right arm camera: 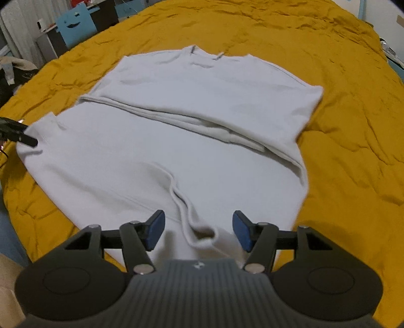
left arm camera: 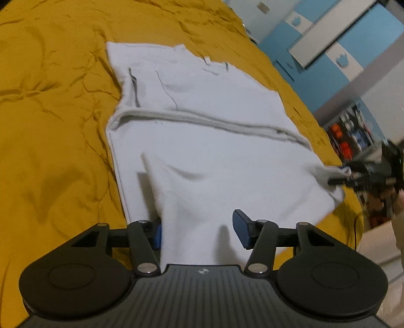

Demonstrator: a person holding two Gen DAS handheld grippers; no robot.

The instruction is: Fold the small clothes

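Observation:
A white shirt (left arm camera: 202,121) lies spread on the yellow bedspread (left arm camera: 50,126), collar at the far end, with a folded band of cloth crossing its middle. My left gripper (left arm camera: 199,232) stands open over the near hem, and a raised hump of the cloth sits between its blue pads (left arm camera: 241,229). Seen from the right wrist, the shirt (right arm camera: 202,101) fills the centre. My right gripper (right arm camera: 199,233) is open too, with a small rumpled fold of hem between its pads. Each gripper shows in the other's view at a near corner of the shirt: right gripper (left arm camera: 337,178), left gripper (right arm camera: 29,140).
Rumpled yellow bedspread (right arm camera: 353,126) surrounds the shirt on all sides. Blue and white cupboards (left arm camera: 341,45) and a shelf (left arm camera: 351,133) stand beyond the bed's right edge. A blue chair (right arm camera: 75,24) and a desk stand past the far left edge.

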